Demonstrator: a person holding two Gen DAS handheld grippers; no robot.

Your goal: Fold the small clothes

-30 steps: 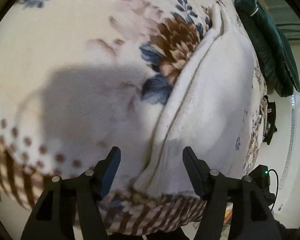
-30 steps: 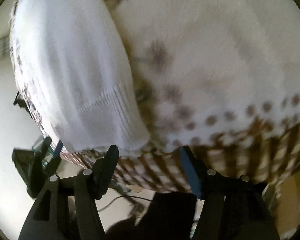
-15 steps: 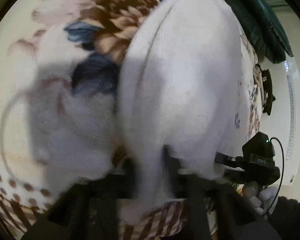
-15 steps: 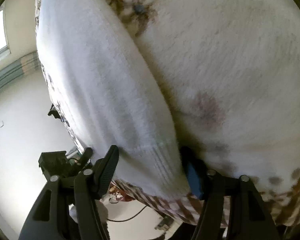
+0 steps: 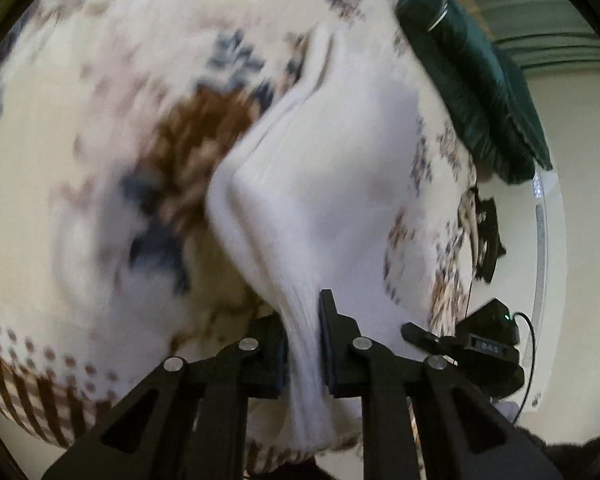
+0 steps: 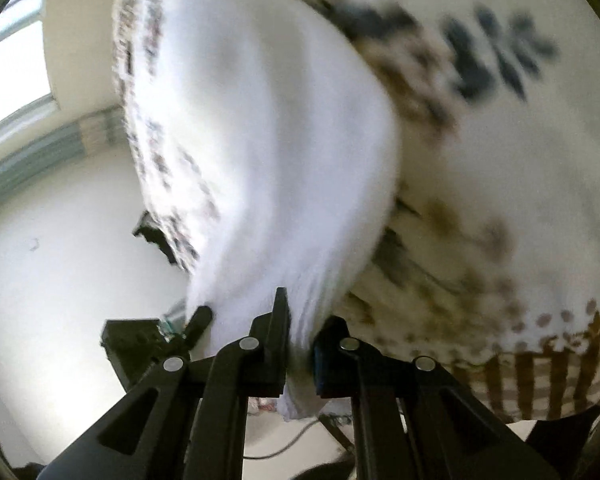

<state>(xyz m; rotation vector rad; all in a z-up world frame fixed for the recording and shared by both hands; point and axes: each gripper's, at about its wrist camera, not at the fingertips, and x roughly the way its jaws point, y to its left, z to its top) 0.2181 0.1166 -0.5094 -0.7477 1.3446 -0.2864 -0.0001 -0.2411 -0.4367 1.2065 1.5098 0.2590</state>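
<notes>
A small white knitted garment (image 5: 332, 184) lies on a cream floral blanket (image 5: 80, 120). My left gripper (image 5: 303, 344) is shut on the garment's ribbed near edge and lifts it off the blanket, so the cloth bunches and creases. In the right wrist view the same garment (image 6: 268, 152) rises from the blanket (image 6: 520, 200). My right gripper (image 6: 300, 344) is shut on another part of its ribbed near edge. Each gripper shows in the other's view, the right one at the lower right (image 5: 480, 348), the left one at the lower left (image 6: 156, 336). Both views are motion-blurred.
A dark green garment (image 5: 472, 76) lies at the far right of the blanket. The blanket's brown striped border (image 6: 540, 380) marks its near edge. A black object (image 5: 488, 240) sits past the blanket's right edge against the pale wall.
Both grippers went from open over the garment's near edge to shut on it. The edge has been lifted off the blanket and the cloth now bunches.
</notes>
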